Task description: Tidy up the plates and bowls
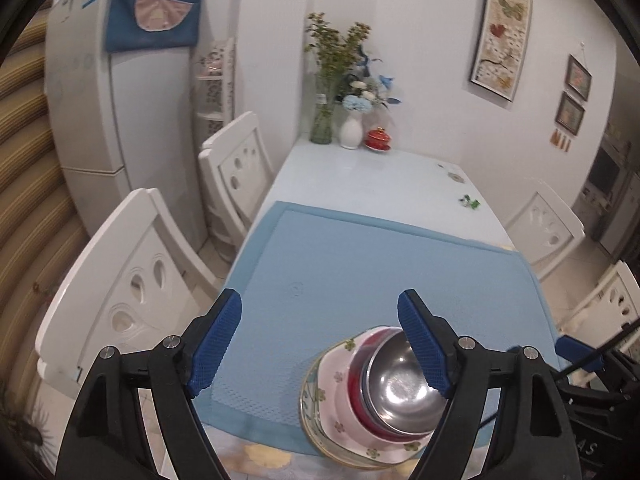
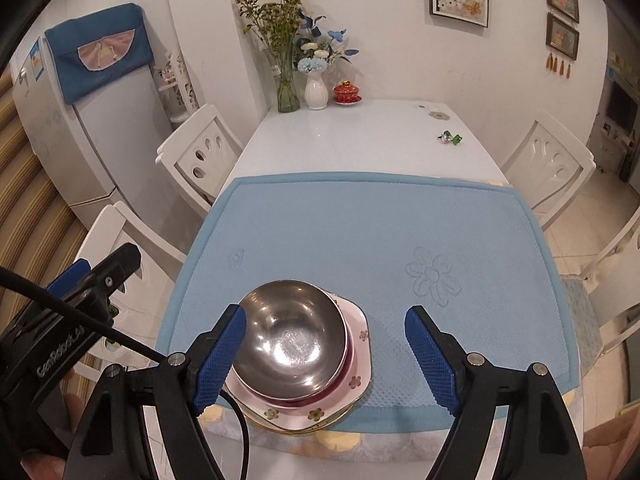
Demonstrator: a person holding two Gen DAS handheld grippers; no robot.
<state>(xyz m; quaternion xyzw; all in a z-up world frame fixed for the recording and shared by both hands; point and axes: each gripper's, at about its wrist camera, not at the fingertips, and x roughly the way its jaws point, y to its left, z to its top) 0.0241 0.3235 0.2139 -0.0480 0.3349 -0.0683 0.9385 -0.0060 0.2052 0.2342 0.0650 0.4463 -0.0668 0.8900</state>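
Observation:
A steel bowl (image 2: 290, 340) sits nested in a red bowl (image 2: 349, 364), on stacked pink floral plates (image 2: 360, 380), at the near edge of the blue mat (image 2: 380, 232). The stack also shows in the left wrist view, with the steel bowl (image 1: 400, 388) on the floral plates (image 1: 332, 392). My left gripper (image 1: 320, 344) is open and empty above the mat, its right finger over the bowl's rim. My right gripper (image 2: 326, 356) is open and empty above the stack's right side. The left gripper also shows at the left edge of the right wrist view (image 2: 92, 276).
Two vases of flowers (image 2: 316, 88) and a red lidded cup (image 2: 347, 92) stand at the table's far end. A small green item (image 2: 451, 138) lies far right. White chairs (image 2: 196, 152) flank the table. A fridge (image 2: 100, 120) stands at left.

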